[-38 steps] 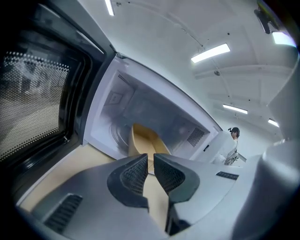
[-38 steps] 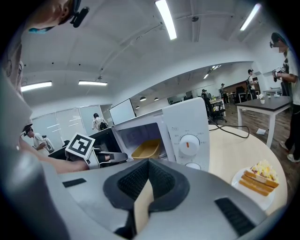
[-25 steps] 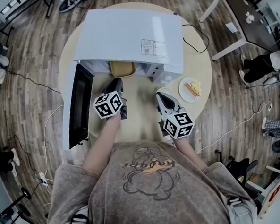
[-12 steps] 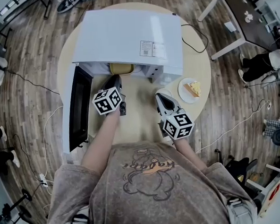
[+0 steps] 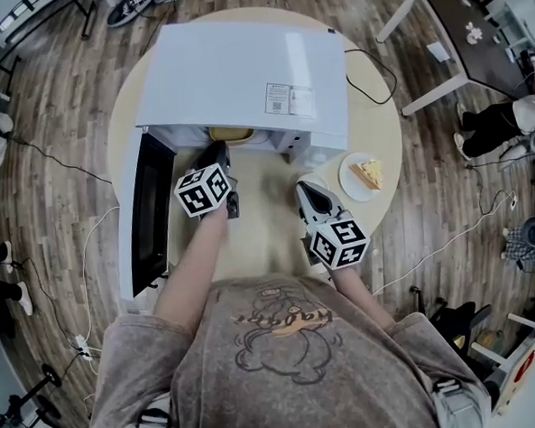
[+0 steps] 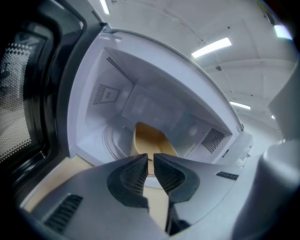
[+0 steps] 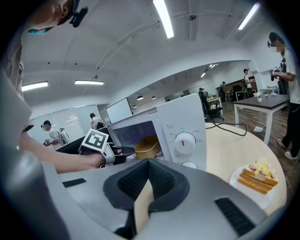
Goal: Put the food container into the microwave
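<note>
A yellow food container (image 6: 149, 139) sits on the turntable inside the open white microwave (image 5: 240, 65). In the head view only its near rim (image 5: 231, 133) shows under the microwave's top. My left gripper (image 6: 151, 158) reaches into the opening and is shut on the container's near rim. The right gripper view shows that gripper (image 7: 121, 151) touching the container (image 7: 147, 146). My right gripper (image 5: 304, 186) hovers over the table in front of the control panel (image 7: 183, 140), shut on nothing.
The microwave door (image 5: 150, 207) stands swung open to the left, its dark window (image 6: 23, 93) close beside my left gripper. A white plate with cake (image 5: 364, 173) lies on the round table (image 5: 268, 227) to the right. A cable (image 5: 372, 71) trails behind.
My left gripper has pushed forward and the container has gone deeper into the microwave, so less of it shows in the head view. The right gripper has barely moved.
</note>
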Motion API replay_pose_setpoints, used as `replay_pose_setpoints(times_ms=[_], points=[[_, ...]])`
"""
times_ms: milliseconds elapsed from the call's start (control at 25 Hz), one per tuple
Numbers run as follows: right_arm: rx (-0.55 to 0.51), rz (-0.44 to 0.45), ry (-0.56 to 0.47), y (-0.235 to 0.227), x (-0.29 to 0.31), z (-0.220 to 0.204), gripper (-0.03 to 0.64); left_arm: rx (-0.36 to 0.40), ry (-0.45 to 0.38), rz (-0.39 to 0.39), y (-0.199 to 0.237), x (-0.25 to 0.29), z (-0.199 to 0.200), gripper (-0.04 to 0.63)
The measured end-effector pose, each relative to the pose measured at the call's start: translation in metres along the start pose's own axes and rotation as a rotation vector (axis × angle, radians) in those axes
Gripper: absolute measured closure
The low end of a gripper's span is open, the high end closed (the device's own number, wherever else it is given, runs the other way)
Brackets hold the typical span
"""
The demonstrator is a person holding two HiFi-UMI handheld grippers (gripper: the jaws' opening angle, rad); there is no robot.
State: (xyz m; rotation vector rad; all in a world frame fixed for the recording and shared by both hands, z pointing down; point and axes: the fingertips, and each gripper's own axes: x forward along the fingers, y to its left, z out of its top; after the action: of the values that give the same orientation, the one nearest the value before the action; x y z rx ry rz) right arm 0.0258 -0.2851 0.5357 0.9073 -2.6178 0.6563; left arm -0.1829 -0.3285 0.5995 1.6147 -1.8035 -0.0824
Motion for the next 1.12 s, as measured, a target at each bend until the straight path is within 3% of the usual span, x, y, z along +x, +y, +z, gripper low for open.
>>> replay_pose_setpoints(times_ms=[720,1120], points=[[0.013,-0.011,0.001,-0.006,0.001,0.001,0.614,-0.002,0.004,0.0,0.001,0.014,0.008,0.552],[0.006,-0.007,-0.012,-0.003,-0.003,0.001,0.614,0.017,0.006,-0.044,-0.011,-0.007,0.007,0.552]])
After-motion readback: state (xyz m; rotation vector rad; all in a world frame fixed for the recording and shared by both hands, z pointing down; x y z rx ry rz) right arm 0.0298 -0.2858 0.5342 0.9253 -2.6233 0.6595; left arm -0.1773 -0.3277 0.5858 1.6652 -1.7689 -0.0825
